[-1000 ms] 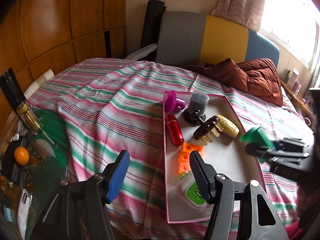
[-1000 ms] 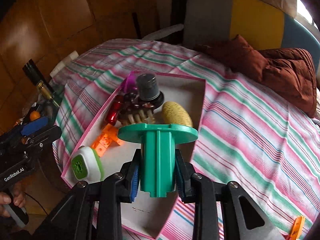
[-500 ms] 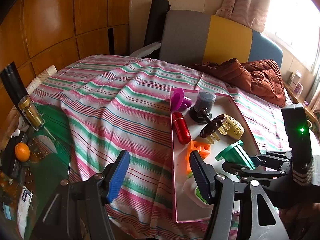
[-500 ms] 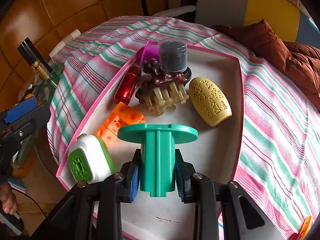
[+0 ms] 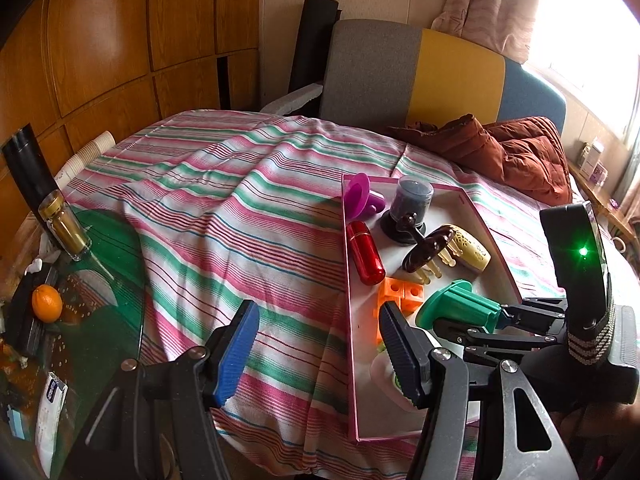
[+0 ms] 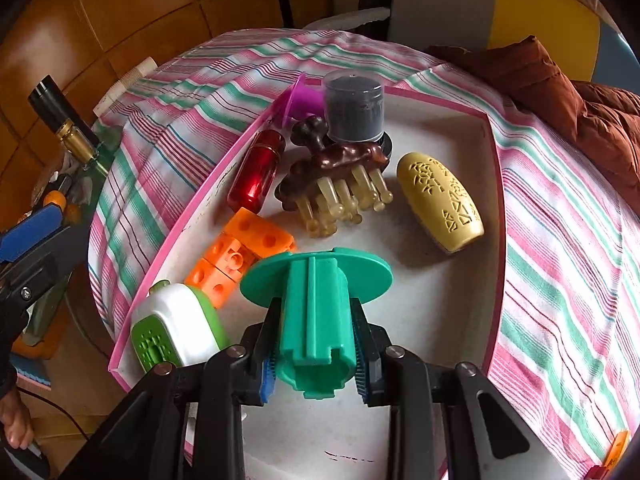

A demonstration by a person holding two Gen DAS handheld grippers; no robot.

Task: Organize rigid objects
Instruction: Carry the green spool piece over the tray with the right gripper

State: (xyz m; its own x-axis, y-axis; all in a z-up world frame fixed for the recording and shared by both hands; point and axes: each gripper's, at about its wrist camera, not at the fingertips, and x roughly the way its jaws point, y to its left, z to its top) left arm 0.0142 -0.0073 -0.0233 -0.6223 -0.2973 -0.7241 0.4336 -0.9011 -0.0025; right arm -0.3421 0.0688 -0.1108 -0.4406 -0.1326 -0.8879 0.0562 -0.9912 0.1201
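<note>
My right gripper (image 6: 316, 354) is shut on a green plastic spool (image 6: 316, 300), held flange-first low over the pink-rimmed white tray (image 6: 452, 308); the spool also shows in the left wrist view (image 5: 460, 310). The tray holds a red capsule (image 6: 258, 176), orange blocks (image 6: 236, 254), a brown claw clip (image 6: 340, 178), a yellow oval case (image 6: 442, 200), a dark jar (image 6: 354, 106), a purple funnel (image 6: 304, 98) and a green-white box (image 6: 176, 330). My left gripper (image 5: 316, 346) is open and empty, over the striped cloth at the tray's left rim (image 5: 347, 280).
A striped cloth (image 5: 224, 216) covers the round table. A rust jacket (image 5: 512, 152) lies at the far right by a grey-yellow chair (image 5: 412, 72). At the left, a glass surface holds a gold-black bottle (image 5: 60, 220) and an orange (image 5: 47, 303).
My right gripper has carried the green spool forward and down, from beside the tray to low over its floor near the orange blocks. My left gripper stays open.
</note>
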